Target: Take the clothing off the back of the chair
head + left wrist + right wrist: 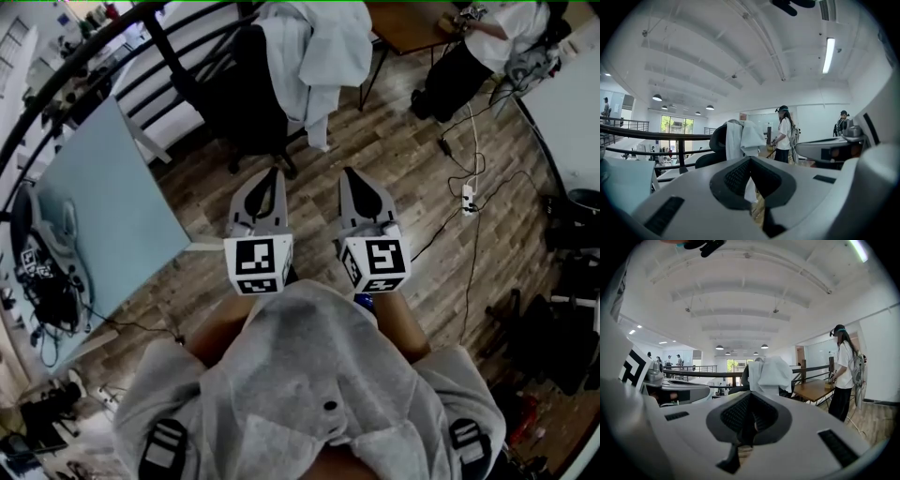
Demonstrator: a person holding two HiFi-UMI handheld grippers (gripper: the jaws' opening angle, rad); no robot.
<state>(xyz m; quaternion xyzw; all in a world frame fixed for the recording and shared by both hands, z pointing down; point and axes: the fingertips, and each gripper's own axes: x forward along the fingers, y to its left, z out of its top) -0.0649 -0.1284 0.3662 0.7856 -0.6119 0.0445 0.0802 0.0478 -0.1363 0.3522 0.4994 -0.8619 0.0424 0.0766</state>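
Our left hand-held gripper (273, 178) and right hand-held gripper (351, 176) both have their jaws together, empty. The pale clothing (314, 47) drapes the chair (234, 98) back at twelve o'clock, well apart. Arriving with the jaws together, we risk knocking it floorward or rolling the chair away.

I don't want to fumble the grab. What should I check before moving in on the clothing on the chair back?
1. White clothing draped on the chair back: ok.
2. Left gripper open for a grab: not ok, shut, empty.
3. Right gripper open: not ok, shut, empty.
4. Clothing within reach: not ok, floor lies between.
5. Cables clear of the route: ok, off to the right.
6. Clothing free of snags: cannot tell.
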